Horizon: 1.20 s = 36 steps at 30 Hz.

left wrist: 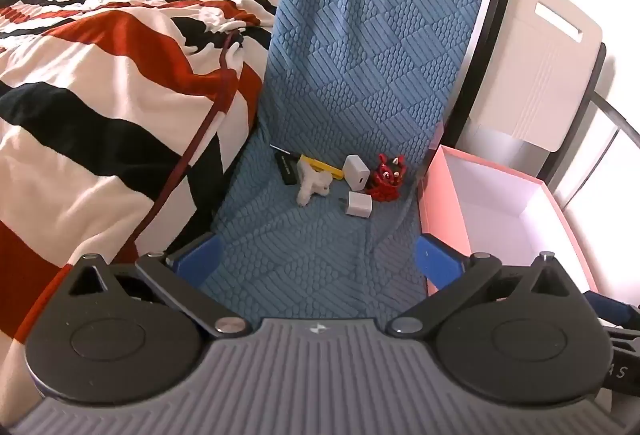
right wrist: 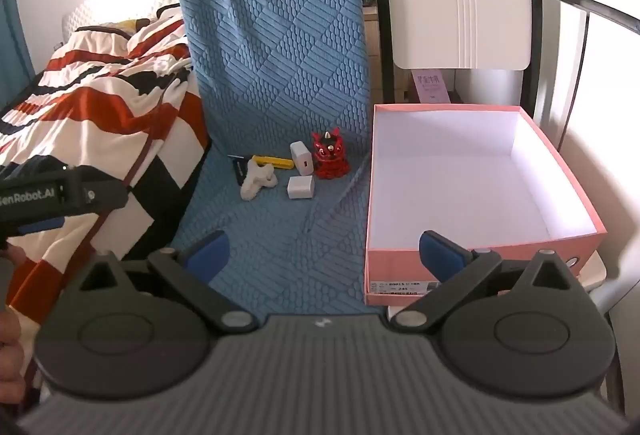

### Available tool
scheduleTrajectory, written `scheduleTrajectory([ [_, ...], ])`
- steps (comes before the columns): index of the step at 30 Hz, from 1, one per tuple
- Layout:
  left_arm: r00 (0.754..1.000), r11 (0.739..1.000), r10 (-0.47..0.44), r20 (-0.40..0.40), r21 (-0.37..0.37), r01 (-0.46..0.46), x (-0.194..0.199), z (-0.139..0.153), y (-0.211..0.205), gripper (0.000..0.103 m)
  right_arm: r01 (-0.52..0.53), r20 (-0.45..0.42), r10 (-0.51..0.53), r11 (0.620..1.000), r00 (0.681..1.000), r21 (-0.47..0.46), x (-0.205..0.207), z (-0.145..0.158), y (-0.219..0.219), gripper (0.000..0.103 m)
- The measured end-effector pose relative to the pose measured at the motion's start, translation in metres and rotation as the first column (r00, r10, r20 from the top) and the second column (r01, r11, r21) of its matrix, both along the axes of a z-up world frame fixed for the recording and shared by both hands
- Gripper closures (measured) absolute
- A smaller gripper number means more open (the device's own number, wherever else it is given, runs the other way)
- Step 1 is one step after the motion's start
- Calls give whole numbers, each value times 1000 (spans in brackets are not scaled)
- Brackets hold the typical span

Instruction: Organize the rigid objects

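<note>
Left hand-held gripper (left wrist: 318,259): jaws wide, nothing between them, angled down toward the blue textured cover (left wrist: 360,83) on the chair seat. Right hand-held gripper (right wrist: 324,249): also wide and empty, its right finger over the near wall of the pink box (right wrist: 472,271).

Task items sit in a tight cluster at the back of the seat, well ahead of both grippers:
- red figurine (right wrist: 330,157), upright, nearest the box
- white charger (right wrist: 301,159) standing just left of it
- second white charger (right wrist: 301,188) lying flat in front
- white figure (right wrist: 258,181), on its side
- yellow tool (right wrist: 274,162) and black card-like item (right wrist: 240,171) behind it, partly hidden

Box interior is white and empty — nothing sorted yet, by the look of it. The striped blanket (left wrist: 100,75) lies on the bed to the left.

Judgement on the step in hand: the reach and first pick. Best start is probably the flat charger — it lies apart at the front, with clear sides for the pads. Come in low, close across its short faces, lift straight before swinging to the box. The cover is soft and wrinkled; pressing down could snag fabric or tip the neighbours.
</note>
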<state>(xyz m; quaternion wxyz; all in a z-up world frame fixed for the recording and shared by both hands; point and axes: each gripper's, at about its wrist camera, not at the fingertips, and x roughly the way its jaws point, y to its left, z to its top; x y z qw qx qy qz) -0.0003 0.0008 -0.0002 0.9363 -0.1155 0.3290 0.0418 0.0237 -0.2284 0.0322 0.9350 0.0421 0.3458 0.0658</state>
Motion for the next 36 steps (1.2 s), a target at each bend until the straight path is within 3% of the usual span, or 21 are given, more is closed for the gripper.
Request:
scheduleTrajectory([
  [36,1000,1000,-24,-10,2,24,4,-10,-4,0,10,-55,-10,1000,998,7,1,-13,-5,0],
])
